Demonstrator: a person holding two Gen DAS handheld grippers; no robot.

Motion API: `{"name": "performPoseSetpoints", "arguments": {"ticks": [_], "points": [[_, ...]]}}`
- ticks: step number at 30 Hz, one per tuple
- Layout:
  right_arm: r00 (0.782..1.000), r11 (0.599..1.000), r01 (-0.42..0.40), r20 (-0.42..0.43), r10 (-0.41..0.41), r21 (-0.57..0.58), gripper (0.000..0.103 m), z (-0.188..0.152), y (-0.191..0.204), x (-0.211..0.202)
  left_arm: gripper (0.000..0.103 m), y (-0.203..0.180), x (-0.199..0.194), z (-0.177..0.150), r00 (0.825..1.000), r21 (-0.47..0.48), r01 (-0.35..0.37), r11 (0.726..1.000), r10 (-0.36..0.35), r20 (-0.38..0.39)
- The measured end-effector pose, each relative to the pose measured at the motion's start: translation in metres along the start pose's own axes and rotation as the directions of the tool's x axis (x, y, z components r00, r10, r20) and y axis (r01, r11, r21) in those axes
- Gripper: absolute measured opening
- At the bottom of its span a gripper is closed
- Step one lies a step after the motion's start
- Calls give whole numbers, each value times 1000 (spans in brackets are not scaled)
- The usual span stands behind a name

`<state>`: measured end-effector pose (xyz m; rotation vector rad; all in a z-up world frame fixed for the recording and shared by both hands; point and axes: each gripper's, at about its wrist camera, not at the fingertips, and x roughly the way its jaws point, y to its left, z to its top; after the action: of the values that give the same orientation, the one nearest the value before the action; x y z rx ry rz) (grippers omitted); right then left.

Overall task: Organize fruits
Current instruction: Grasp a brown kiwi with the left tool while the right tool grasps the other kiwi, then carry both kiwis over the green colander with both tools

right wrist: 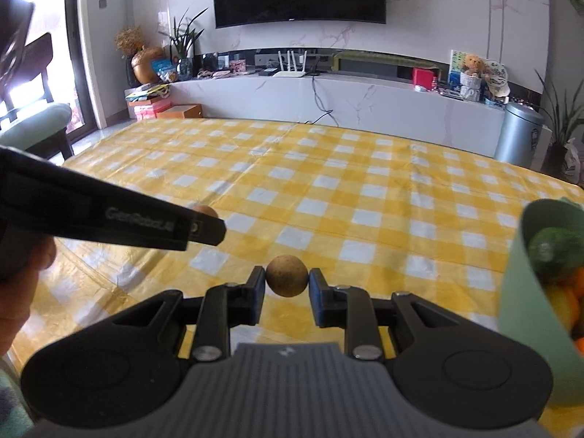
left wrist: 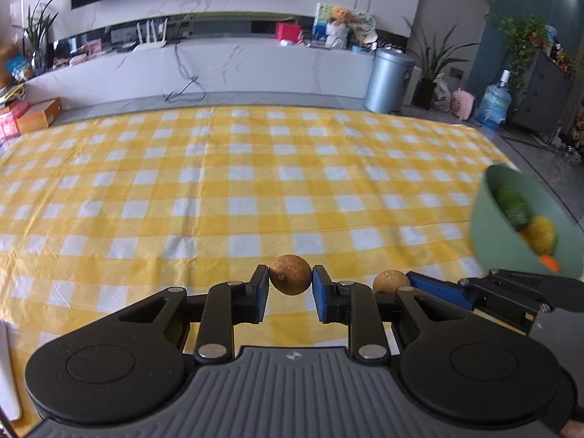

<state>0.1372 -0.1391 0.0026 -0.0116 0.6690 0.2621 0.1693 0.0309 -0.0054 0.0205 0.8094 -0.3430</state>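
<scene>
- Left gripper [left wrist: 290,281]: blue-padded black fingers [left wrist: 260,292] clamped on a small round brown rough-skinned fruit [left wrist: 290,275], held clear above the yellow-and-white checked tablecloth [left wrist: 219,189], near its near edge.
- Right gripper [right wrist: 286,286]: black fingers [right wrist: 255,292] clamped on a second small round brown fruit [right wrist: 286,275], likewise held off the cloth.
- In the left wrist view the right gripper sits just beside the left one, on its right, with its fruit showing at its tip.
- In the right wrist view the left gripper crosses the left side; its black body carries pale lettering that appears to read "GenRobot.AI" [right wrist: 140,223]. A hand [right wrist: 22,281] shows beneath it.
- Pale green plastic bowl [left wrist: 511,241] at the tablecloth's right edge, close beside the right gripper, holding a green fruit [left wrist: 513,206], a yellow fruit [left wrist: 542,235] and an orange piece [left wrist: 549,262].
- Open room: the centre, far edge and left side of the cloth lie bare and flat.
</scene>
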Motion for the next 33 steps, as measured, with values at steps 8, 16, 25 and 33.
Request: {"name": "performPoseSetpoints", "arguments": {"ticks": [8,16,25,33], "points": [[998,998,57,17,-57,32,22,-4,-19,-48,28,-43,-39,1,999,58,-14,998,12,41],[993,992,101,46,-105,72,22,-4,-44,-101,28,-92,-67,4,997,98,33,995,-39,67],[984,983,151,78,-160,105,22,-12,-80,-146,28,-153,-70,4,993,175,89,981,-102,67],[983,980,153,83,-164,128,22,-10,-130,-170,28,-199,-52,17,980,238,181,954,-195,37]]}}
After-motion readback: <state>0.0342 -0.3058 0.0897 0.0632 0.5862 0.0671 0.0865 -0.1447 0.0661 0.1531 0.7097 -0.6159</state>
